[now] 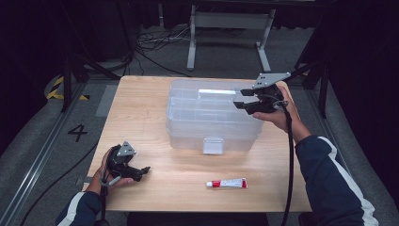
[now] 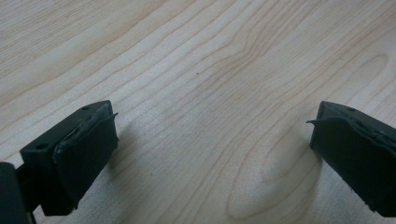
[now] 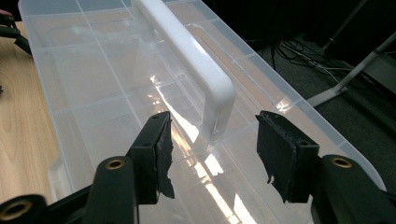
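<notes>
A clear plastic storage box (image 1: 211, 117) with a white handle (image 1: 216, 92) on its lid stands in the middle of the wooden table (image 1: 141, 108). My right gripper (image 1: 240, 98) hovers over the box's right end. In the right gripper view its jaws (image 3: 212, 149) stand open on either side of the near end of the handle (image 3: 187, 51), with a gap on both sides. My left gripper (image 1: 143, 172) rests low at the table's front left. The left gripper view has it (image 2: 212, 135) open with bare wood between its pads.
A small white and red tube (image 1: 227, 183) lies near the front edge, right of centre. The box has a front latch (image 1: 213, 145). Beyond the table are cables and a metal stand's legs (image 1: 226, 42) on the grey floor.
</notes>
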Available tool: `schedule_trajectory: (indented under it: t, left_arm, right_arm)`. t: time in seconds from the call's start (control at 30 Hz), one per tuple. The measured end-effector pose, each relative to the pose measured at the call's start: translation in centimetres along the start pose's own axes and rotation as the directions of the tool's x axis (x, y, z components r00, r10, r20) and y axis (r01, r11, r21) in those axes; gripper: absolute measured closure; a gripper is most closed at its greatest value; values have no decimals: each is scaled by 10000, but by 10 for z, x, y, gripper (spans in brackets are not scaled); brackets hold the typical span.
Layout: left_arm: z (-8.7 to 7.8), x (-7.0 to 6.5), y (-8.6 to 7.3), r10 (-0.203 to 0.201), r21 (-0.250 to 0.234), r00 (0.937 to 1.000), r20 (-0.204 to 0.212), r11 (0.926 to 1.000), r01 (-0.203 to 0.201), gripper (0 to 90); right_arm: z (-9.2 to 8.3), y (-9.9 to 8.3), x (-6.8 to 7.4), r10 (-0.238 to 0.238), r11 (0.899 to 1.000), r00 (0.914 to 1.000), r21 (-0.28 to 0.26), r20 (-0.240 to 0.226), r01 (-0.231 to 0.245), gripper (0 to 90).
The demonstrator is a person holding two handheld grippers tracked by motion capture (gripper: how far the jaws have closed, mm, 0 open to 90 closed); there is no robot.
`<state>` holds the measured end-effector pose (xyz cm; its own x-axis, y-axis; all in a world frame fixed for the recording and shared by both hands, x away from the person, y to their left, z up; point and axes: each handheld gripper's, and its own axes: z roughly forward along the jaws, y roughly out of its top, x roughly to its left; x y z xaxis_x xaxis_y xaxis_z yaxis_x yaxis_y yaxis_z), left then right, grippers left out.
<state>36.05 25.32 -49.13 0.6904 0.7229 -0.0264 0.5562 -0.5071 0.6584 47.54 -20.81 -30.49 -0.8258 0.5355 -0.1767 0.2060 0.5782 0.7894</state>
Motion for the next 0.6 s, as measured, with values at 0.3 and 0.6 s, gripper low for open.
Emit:
schedule_trajectory:
  t: [0.3,0.6]
  left_arm:
    - [0,0,1,-14,42,9999,-122,10000,15,7]
    - [1,-1,2,-102,49,9999,-80,9999,102,6]
  right_arm:
    - [13,9,-4,32,9980,10000,627,-76,-27,519]
    - [26,18,-1,-243,9944,9997,1024,1,242,639]
